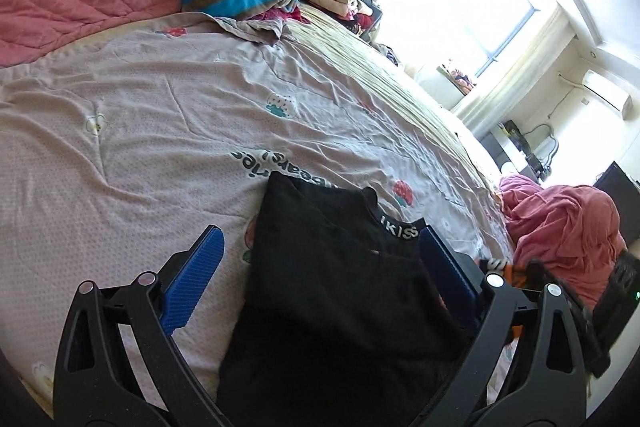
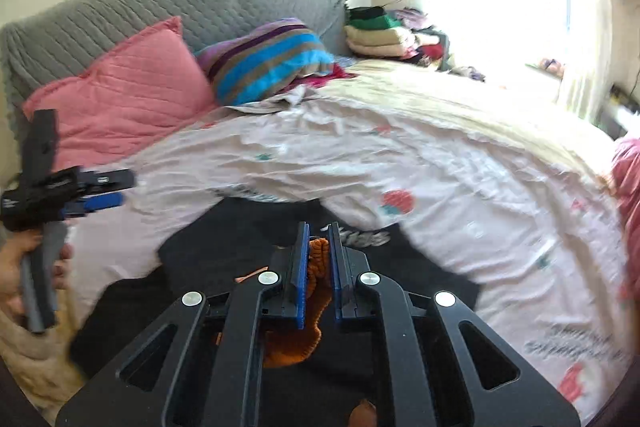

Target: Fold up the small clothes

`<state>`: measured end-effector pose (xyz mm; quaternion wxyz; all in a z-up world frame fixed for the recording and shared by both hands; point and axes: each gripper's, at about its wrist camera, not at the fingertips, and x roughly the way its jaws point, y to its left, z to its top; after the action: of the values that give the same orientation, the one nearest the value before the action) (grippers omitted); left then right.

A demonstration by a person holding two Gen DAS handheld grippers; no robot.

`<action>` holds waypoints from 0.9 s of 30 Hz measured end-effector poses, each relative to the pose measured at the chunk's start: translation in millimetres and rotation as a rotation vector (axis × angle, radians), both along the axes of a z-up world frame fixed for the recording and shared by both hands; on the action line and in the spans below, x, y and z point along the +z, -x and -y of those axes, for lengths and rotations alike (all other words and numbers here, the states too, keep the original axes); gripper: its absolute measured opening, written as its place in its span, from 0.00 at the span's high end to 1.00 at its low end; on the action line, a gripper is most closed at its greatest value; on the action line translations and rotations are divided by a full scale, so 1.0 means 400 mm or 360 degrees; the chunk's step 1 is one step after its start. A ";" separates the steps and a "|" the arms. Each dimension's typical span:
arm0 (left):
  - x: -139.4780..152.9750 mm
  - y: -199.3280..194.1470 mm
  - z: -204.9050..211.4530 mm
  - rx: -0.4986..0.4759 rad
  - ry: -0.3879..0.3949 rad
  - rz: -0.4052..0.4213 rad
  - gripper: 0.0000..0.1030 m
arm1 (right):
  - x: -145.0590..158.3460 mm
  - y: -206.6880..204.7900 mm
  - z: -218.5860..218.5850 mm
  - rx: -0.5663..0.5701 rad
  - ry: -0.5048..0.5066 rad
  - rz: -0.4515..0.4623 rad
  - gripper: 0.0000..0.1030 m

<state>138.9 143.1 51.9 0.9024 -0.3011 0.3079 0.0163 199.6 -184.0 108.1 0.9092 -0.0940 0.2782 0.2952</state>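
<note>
The near end of the black garment [image 1: 332, 291] is running out of the bottom of the left wrist view, so its full shape is not showing, and the left gripper's right-hand finger [image 1: 444, 263] is partly sitting behind the cloth's edge. Past that finger a striped orange-and-black scrap and a dark blurred shape are too smeared to name. In the right wrist view the whole scene is blurring, and the white lettering on the garment's neckband [image 2: 362, 237] is not reading clearly there — in the left view it is showing as letters on a black band [image 1: 400, 229].

The left gripper [image 1: 320, 251] is standing with its blue fingers [image 1: 196, 283] spread wide, one on each side of the garment and neither pressing on it; the cloth is lying flat between them on the pale printed bedsheet [image 1: 140, 115]. From the right camera this gripper [image 2: 100, 193] is appearing at the left edge, carried by a hand [image 2: 28, 279] that the frame is cutting off.

The right gripper [image 2: 318, 259] is pinching with its fingers [image 2: 300, 275] drawn narrow on a bunched orange knitted piece [image 2: 316, 267], which is hanging down between and below them over the black garment. A pink quilted pillow [image 2: 120, 87] and a striped pillow [image 2: 268, 59] are lying at the head of the bed.
</note>
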 end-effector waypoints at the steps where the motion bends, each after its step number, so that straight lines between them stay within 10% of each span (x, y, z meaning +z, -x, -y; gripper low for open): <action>1: -0.003 -0.007 0.001 -0.0006 -0.0008 -0.0009 0.11 | -0.008 -0.018 0.006 -0.0027 0.0025 -0.0001 0.92; 12: -0.072 -0.101 0.085 -0.0165 -0.0139 -0.0159 0.11 | -0.219 -0.110 0.089 -0.0279 0.0216 -0.0158 0.92; 22: -0.125 -0.161 0.192 -0.0328 -0.0290 -0.0271 0.11 | -0.252 -0.101 0.113 -0.0316 0.0191 -0.0212 0.91; 27: -0.153 -0.181 0.229 -0.0396 -0.0384 -0.0359 0.11 | -0.248 -0.094 0.133 -0.0390 0.0179 -0.0232 0.73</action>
<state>211.2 51.5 -9.2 0.8868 -0.1467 0.4376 -0.0249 237.3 -237.3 8.8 0.9092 -0.0883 0.3688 0.1720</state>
